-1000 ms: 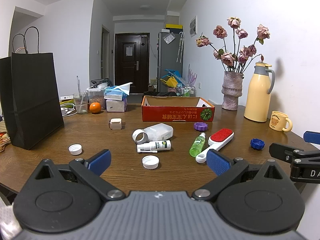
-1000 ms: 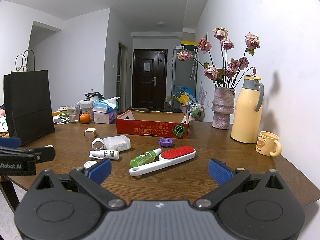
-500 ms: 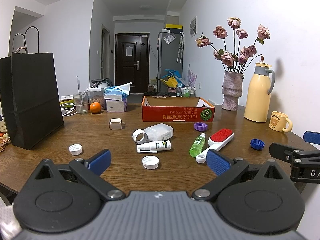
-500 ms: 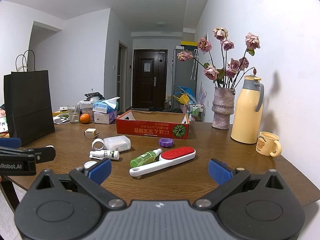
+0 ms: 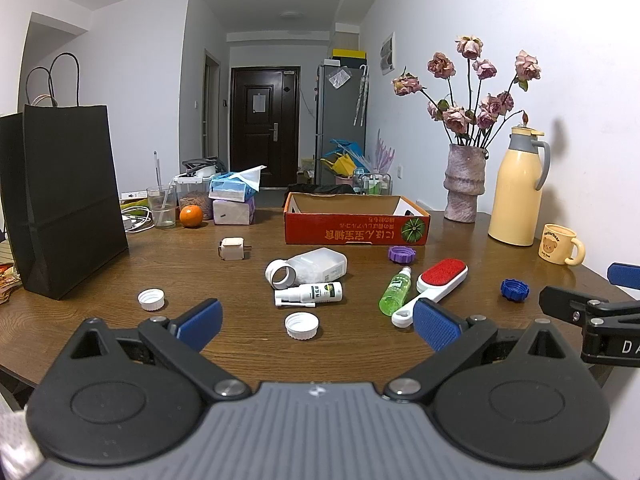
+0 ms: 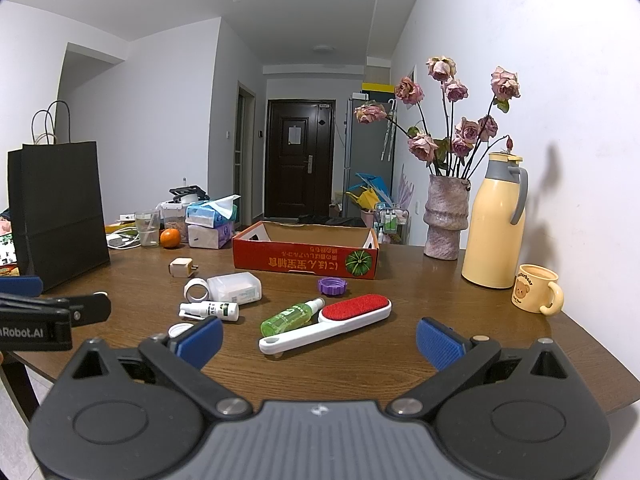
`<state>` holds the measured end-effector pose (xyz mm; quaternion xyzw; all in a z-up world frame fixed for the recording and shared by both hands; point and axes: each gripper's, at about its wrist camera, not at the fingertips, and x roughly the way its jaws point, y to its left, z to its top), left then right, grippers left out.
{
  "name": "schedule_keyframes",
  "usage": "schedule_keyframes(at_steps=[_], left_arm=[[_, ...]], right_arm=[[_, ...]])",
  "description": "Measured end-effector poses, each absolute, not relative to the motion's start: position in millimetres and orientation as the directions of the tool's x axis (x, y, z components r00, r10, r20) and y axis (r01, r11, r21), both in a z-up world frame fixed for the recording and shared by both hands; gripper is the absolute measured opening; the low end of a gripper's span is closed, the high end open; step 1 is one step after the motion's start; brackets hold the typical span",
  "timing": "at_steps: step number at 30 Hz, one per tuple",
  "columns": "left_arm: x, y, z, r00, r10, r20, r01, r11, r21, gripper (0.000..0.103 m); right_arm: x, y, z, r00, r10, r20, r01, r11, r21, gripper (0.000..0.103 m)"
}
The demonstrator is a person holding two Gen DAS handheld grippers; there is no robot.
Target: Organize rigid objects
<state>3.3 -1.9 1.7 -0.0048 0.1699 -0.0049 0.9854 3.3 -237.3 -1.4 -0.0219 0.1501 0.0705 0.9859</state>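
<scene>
Loose items lie on the brown table in front of an open red cardboard box (image 5: 356, 228) (image 6: 306, 260): a white jar on its side (image 5: 308, 266) (image 6: 224, 288), a white spray bottle (image 5: 310, 294) (image 6: 210, 311), a green bottle (image 5: 394, 292) (image 6: 290, 314), a red-and-white lint brush (image 5: 432, 286) (image 6: 328, 322), a purple cap (image 5: 401, 255) (image 6: 332, 285), a blue cap (image 5: 515, 290), two white caps (image 5: 302, 325) (image 5: 151, 299) and a white charger (image 5: 233, 249) (image 6: 181, 267). My left gripper (image 5: 316, 322) and right gripper (image 6: 318, 338) hover open at the near edge, holding nothing.
A black paper bag (image 5: 66, 204) stands at the left. A vase of dried roses (image 5: 464, 188), a yellow thermos (image 5: 518, 192) and a bear mug (image 5: 560, 244) line the right wall. A glass (image 5: 162, 210), an orange (image 5: 191, 216) and tissue packs (image 5: 234, 200) sit far left.
</scene>
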Motion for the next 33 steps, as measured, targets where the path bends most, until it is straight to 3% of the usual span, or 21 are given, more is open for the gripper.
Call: schedule_keyframes(at_steps=[33], left_arm=[[5.8, 1.6, -4.5, 0.937, -0.004, -0.348, -0.003, 1.000, -0.021, 0.103]], right_arm=[[6.2, -239.2, -2.5, 0.945, 0.130, -0.301, -0.144, 0.989, -0.024, 0.103]])
